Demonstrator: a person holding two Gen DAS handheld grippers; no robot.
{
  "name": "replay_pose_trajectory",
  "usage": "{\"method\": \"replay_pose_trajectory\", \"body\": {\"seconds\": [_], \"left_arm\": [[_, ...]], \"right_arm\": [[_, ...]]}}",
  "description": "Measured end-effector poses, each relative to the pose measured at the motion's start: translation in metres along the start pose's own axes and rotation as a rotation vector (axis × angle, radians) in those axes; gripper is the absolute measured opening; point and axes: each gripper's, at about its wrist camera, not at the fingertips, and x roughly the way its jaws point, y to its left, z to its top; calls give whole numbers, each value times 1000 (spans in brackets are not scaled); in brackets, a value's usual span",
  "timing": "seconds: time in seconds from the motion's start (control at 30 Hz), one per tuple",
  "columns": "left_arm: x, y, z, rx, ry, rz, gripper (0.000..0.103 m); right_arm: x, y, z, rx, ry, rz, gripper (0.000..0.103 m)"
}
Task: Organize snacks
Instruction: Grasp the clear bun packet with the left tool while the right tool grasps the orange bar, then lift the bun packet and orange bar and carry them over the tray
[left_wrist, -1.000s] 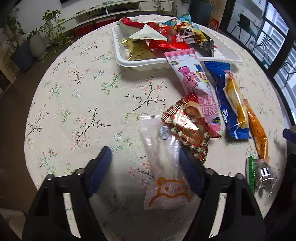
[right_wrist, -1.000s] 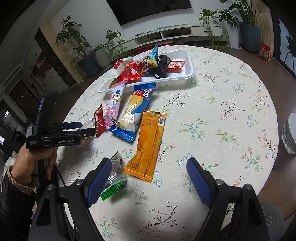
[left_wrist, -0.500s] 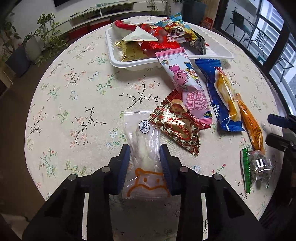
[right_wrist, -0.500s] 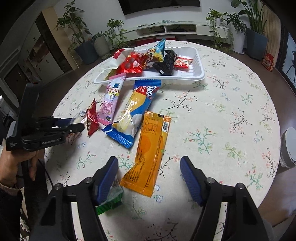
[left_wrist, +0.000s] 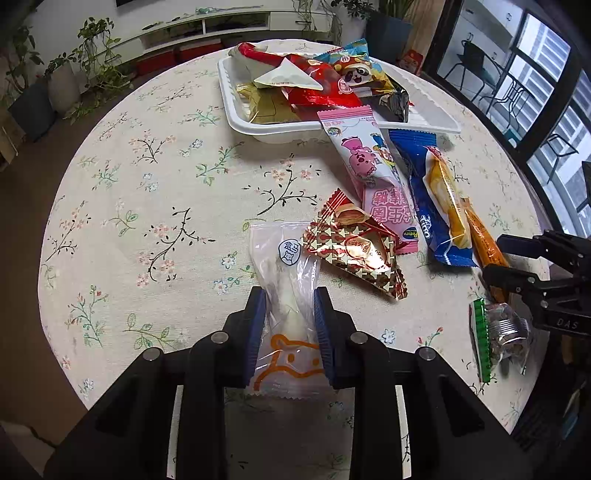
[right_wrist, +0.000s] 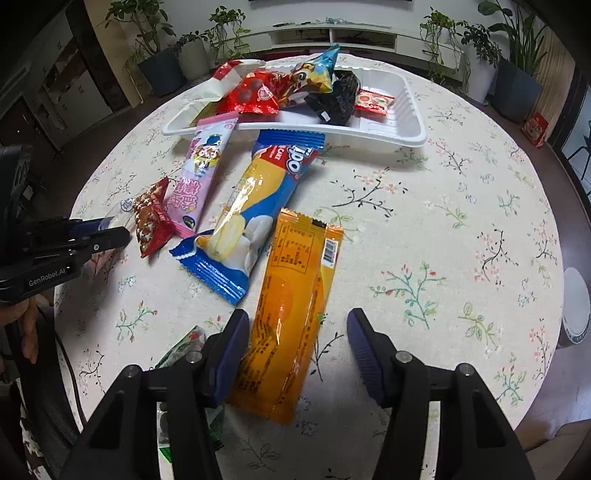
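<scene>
My left gripper (left_wrist: 289, 317) is shut on a clear snack bag with an orange bear print (left_wrist: 286, 295), near the table's front edge. My right gripper (right_wrist: 297, 336) is open, its fingers on either side of the near end of an orange snack bar (right_wrist: 295, 306) lying on the table. A white tray (right_wrist: 402, 122) at the far side holds several snacks. Between it and me lie a pink pack (right_wrist: 201, 173), a blue Tipo cake pack (right_wrist: 255, 206) and a red-gold triangular pack (left_wrist: 354, 247). A green-edged bag (left_wrist: 498, 338) lies by my right gripper.
The round table has a floral cloth (left_wrist: 147, 184). A white round object (right_wrist: 574, 306) sits beyond the table's right edge. Potted plants (right_wrist: 166, 55) and a low shelf stand behind the table. Windows and chairs are to the right in the left wrist view.
My left gripper closed on the clear bear-print bag. My right gripper moved forward and narrowed around the near end of the orange bar.
</scene>
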Motion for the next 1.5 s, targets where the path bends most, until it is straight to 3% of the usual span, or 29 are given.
{"method": "replay_pose_trajectory", "body": {"seconds": [0.2, 0.33, 0.93, 1.2, 1.5], "left_arm": [[-2, 0, -2, 5, 5, -6, 24], [-4, 0, -4, -3, 11, -28, 23], [-19, 13, -29, -112, -16, -118, 23], [-36, 19, -43, -193, -66, -177, 23], [-53, 32, -37, -265, -126, -260, 23]], "right_arm": [[-1, -1, 1, -30, 9, -19, 29], [-2, -4, -1, -21, 4, -1, 22], [-21, -19, -19, 30, -52, 45, 20], [-29, -29, -26, 101, -74, 131, 20], [-47, -53, -19, 174, -122, 189, 20]]}}
